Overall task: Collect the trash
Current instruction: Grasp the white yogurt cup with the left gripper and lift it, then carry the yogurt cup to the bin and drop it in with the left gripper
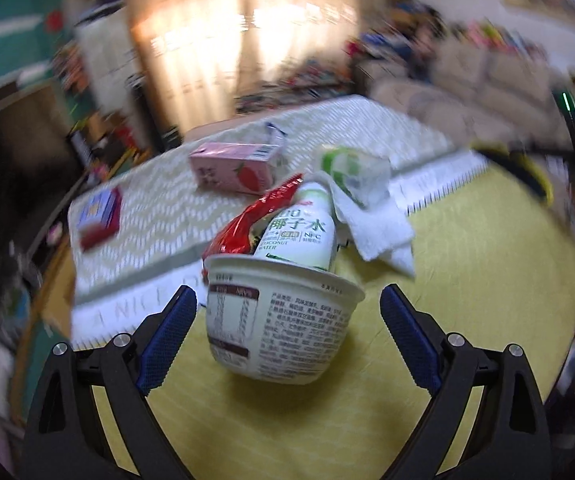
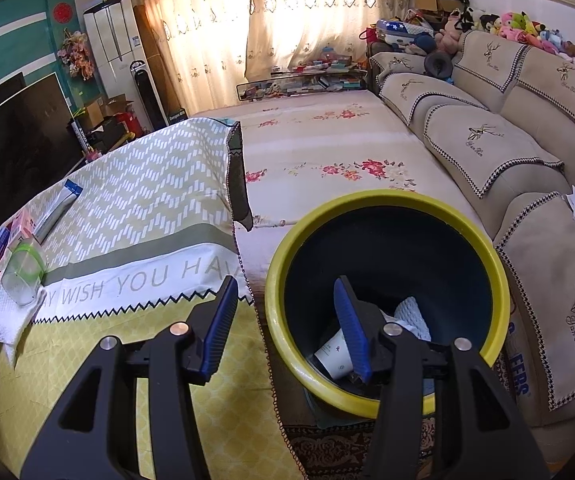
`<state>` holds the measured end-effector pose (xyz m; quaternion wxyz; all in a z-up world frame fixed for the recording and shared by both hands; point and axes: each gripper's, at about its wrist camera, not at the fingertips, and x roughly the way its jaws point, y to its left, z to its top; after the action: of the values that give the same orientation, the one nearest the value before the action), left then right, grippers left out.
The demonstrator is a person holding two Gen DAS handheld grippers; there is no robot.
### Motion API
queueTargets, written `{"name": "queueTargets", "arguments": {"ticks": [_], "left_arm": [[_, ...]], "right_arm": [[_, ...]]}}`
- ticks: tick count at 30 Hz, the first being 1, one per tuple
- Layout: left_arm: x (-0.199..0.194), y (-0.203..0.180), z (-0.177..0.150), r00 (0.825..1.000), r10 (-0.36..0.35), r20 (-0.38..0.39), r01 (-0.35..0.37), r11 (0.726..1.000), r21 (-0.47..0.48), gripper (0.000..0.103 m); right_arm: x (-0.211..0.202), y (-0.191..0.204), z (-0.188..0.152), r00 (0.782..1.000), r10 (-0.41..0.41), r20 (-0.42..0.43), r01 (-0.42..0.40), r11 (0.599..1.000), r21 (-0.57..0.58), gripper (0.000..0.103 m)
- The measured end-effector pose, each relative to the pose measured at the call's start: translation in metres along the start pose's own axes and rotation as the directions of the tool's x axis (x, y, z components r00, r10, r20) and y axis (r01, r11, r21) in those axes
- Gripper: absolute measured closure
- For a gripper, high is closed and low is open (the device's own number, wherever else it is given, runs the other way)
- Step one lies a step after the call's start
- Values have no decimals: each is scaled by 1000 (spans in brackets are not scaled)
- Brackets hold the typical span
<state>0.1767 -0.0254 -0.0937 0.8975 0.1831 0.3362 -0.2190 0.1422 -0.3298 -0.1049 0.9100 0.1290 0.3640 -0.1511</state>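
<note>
In the left wrist view a white paper bowl (image 1: 283, 320) stands on the yellow cloth, holding a coconut water bottle (image 1: 303, 232) and a red wrapper (image 1: 247, 224). My left gripper (image 1: 287, 300) is open, its blue pads on either side of the bowl, not touching. A white napkin (image 1: 375, 228) and a clear cup with green label (image 1: 351, 168) lie behind. A pink carton (image 1: 235, 168) lies further back. In the right wrist view my right gripper (image 2: 285, 292) is open and empty above the rim of the yellow-rimmed bin (image 2: 387, 200), which holds a paper cup (image 2: 333, 354) and tissue.
A small purple box (image 1: 99, 208) lies at the table's left. The sofa (image 2: 487, 140) stands right of the bin. A floral-covered surface (image 2: 319, 148) lies behind the bin. The bowl and clear cup (image 2: 23, 272) show at the right wrist view's left edge.
</note>
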Motion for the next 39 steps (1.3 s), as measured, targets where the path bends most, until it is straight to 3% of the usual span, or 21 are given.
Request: {"name": "queueTargets", "arguments": {"ticks": [6, 11, 15, 23, 35, 39], "left_arm": [[20, 14, 5, 992, -84, -89, 88, 995, 41, 11], [28, 12, 1, 988, -96, -123, 105, 992, 64, 11], [33, 11, -1, 985, -103, -140, 113, 992, 64, 21], [19, 9, -8, 987, -104, -124, 109, 993, 41, 22], [-35, -16, -49, 990, -107, -87, 103, 993, -54, 22], [-51, -39, -41, 988, -150, -22, 149, 987, -65, 22]], "right_arm": [[2, 3, 0, 1000, -6, -3, 6, 1000, 3, 54], [5, 8, 2, 1000, 0, -10, 0, 1000, -9, 53], [9, 12, 0, 1000, 12, -21, -12, 1000, -14, 53], [8, 8, -2, 1000, 22, -21, -22, 1000, -7, 53], [3, 4, -8, 998, 55, -19, -55, 998, -5, 53], [-3, 0, -8, 998, 64, -8, -64, 998, -4, 53]]}}
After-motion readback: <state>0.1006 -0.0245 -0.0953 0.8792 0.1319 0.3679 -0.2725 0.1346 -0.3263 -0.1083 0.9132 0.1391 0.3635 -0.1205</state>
